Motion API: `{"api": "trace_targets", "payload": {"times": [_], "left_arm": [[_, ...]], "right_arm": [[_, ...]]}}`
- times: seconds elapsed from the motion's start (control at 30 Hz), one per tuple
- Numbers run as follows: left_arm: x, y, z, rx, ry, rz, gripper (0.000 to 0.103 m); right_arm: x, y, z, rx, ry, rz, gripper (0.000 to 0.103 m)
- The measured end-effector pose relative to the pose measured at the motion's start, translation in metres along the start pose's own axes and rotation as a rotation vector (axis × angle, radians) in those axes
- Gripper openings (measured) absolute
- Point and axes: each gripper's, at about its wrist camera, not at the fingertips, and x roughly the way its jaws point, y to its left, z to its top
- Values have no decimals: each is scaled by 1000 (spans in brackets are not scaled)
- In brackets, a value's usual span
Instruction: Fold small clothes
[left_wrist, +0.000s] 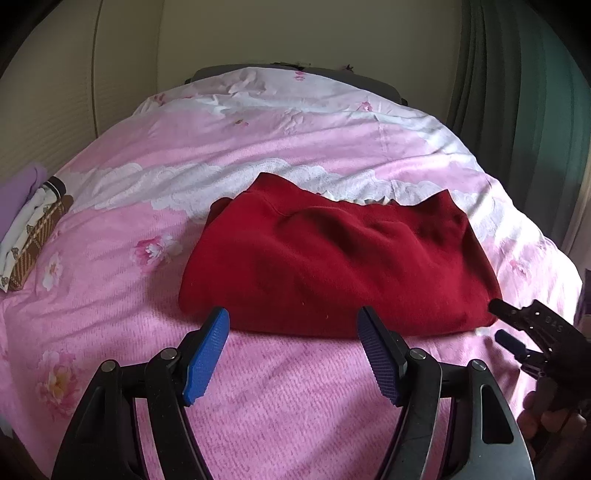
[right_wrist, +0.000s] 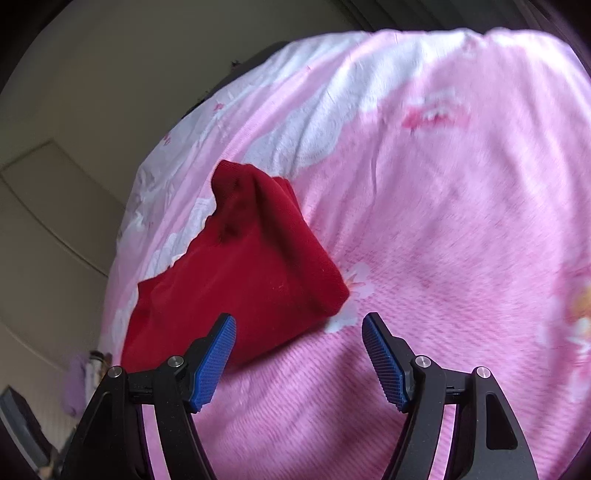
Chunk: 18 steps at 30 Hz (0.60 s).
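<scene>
A dark red folded garment (left_wrist: 332, 258) lies on the pink flowered bed cover (left_wrist: 295, 398), with a strip of white cloth showing at its far edge. My left gripper (left_wrist: 293, 319) stands open just short of the garment's near edge, nothing between its blue pads. In the left wrist view my right gripper (left_wrist: 504, 325) reaches in at the garment's near right corner, held by a hand. In the right wrist view the red garment (right_wrist: 240, 280) lies to the left, and my right gripper (right_wrist: 299, 325) is open over the cover beside the garment's corner, its left pad in front of the cloth.
Folded clothes (left_wrist: 33, 236), white, brown-patterned and purple, sit stacked at the bed's left edge. A beige wall stands behind the bed and a green curtain (left_wrist: 524, 92) hangs at the right. The bed drops off at left and right.
</scene>
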Motion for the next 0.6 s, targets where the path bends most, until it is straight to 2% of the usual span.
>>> {"api": "trace_targets", "payload": {"times": [0.1, 0.27, 0.47, 0.6], "left_arm": [[2, 4, 5, -25, -5, -1, 71], [7, 14, 10, -54, -15, 6, 71], [16, 30, 11, -95, -2, 13, 71], [17, 40, 9, -116, 4, 18, 71]], "right_arm": [[19, 2, 4, 22, 34, 32, 72], [44, 0, 8, 83, 52, 37, 73], [59, 14, 3, 110, 70, -18, 75], [73, 8, 15, 192, 27, 47, 75]]}}
